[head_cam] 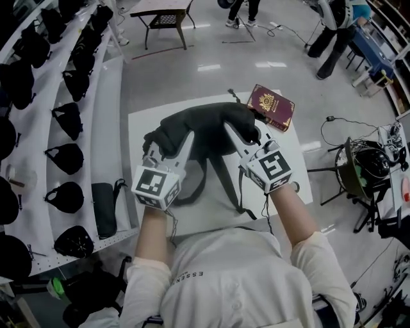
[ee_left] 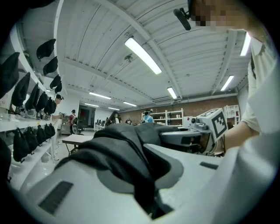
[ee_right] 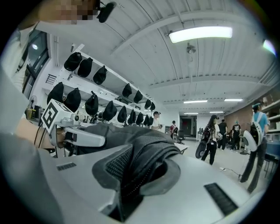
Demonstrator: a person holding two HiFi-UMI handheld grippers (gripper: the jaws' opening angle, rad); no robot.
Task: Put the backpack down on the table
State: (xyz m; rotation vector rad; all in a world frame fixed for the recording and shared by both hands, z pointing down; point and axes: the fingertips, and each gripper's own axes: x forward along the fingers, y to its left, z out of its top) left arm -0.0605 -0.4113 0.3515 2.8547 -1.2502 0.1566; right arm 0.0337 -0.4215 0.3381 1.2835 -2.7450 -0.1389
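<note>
A black backpack [head_cam: 205, 131] is over the white table [head_cam: 142, 125], its straps trailing toward the table's near edge. My left gripper [head_cam: 168, 147] is shut on a fold of the backpack's left side, and the dark fabric [ee_left: 127, 153] fills the gap between its jaws. Over on the bag's right side my right gripper [head_cam: 246, 138] is shut on a mesh-lined strap [ee_right: 140, 153]. Each gripper shows in the other's view, holding the same bag at about the same height. Whether the bag's bottom rests on the table is hidden.
A maroon booklet [head_cam: 271, 107] lies on the table's far right corner, close to the bag. White shelves with several black bags [head_cam: 70, 115] run along the left. A stand with a dark helmet and cables [head_cam: 368, 163] is on the right. Another table [head_cam: 166, 16] and people [head_cam: 333, 32] are farther off.
</note>
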